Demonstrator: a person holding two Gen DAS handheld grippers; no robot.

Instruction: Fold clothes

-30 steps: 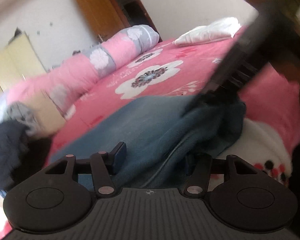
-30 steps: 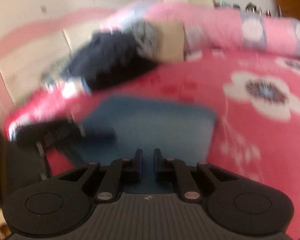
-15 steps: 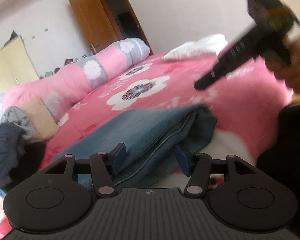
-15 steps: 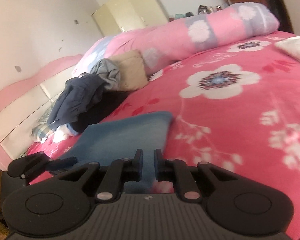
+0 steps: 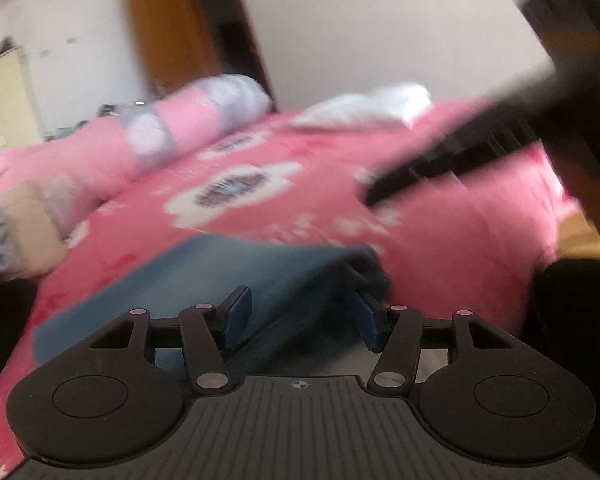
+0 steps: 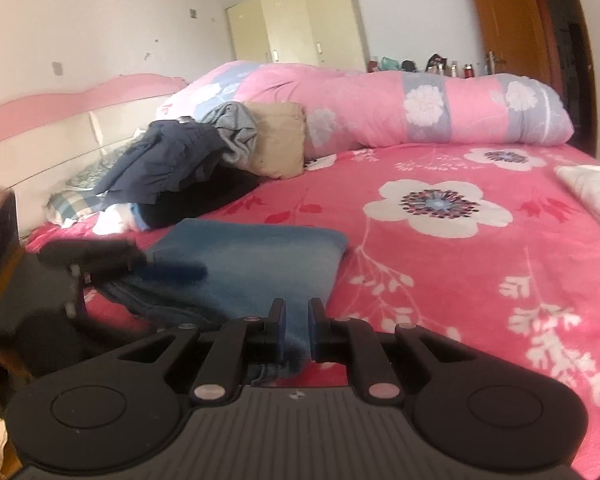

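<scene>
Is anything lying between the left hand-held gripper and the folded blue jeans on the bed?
Nothing visible does. The left hand-held gripper hangs open right over the near part of the folded blue jeans, with only bare denim between its fingers. The pile of unfolded clothes lies beyond, near the headboard.

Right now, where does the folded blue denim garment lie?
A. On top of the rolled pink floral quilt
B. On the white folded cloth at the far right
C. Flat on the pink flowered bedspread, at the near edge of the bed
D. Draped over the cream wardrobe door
C: the folded blue denim garment lies flat on the pink flowered bedspread, in front of the rolled pink floral quilt and apart from it.
</scene>
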